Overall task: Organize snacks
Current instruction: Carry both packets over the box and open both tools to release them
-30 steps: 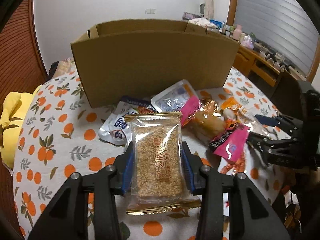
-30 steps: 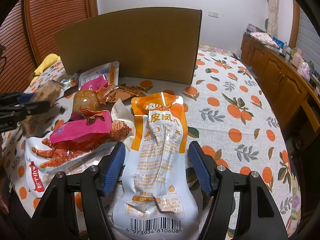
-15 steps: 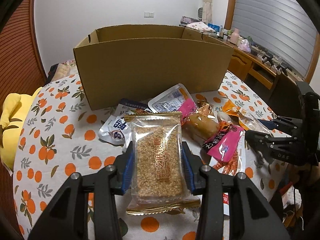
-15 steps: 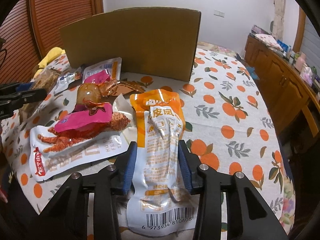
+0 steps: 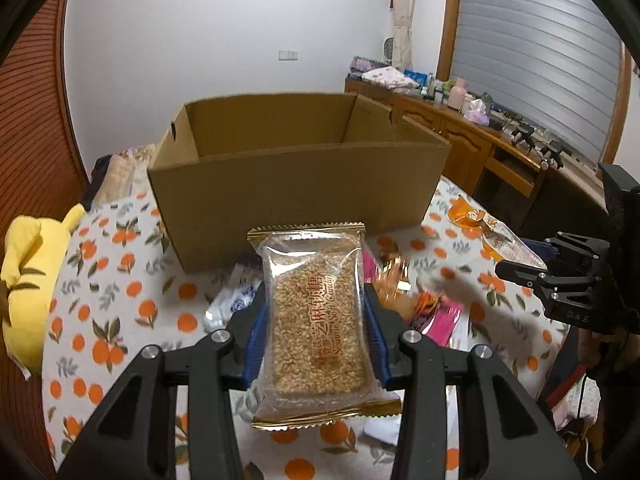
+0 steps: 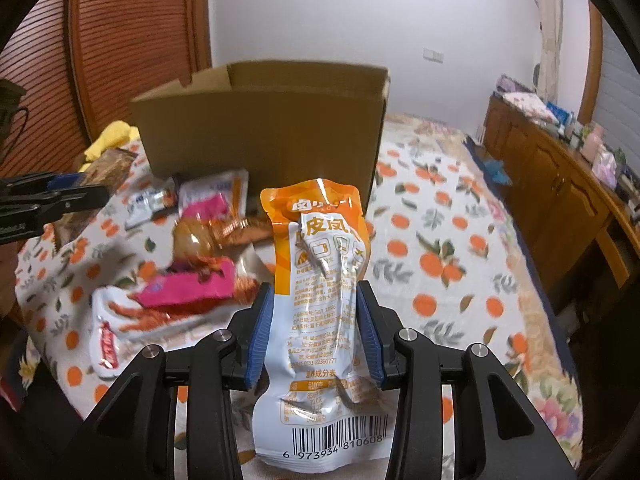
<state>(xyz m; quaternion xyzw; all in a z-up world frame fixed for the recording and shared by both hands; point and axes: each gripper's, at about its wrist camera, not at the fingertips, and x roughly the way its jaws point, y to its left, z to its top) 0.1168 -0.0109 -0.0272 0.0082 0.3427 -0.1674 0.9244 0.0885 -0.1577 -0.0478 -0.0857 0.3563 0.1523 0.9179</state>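
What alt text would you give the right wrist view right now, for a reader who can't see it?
The right claw is shut on an orange and white snack pouch, held above a table with an orange-print tablecloth. Behind it stands an open cardboard box; more snack packets lie to the left, where the left claw enters.

One cardboard box [image 5: 296, 184]. Two tools: left tool [image 5: 316, 320], right tool [image 6: 316, 320]. One sesame candy packet [image 5: 318, 312]. One orange-and-white pouch [image 6: 320, 292]. One pink packet [image 6: 188, 290]. One yellow plush item [image 5: 24, 280].
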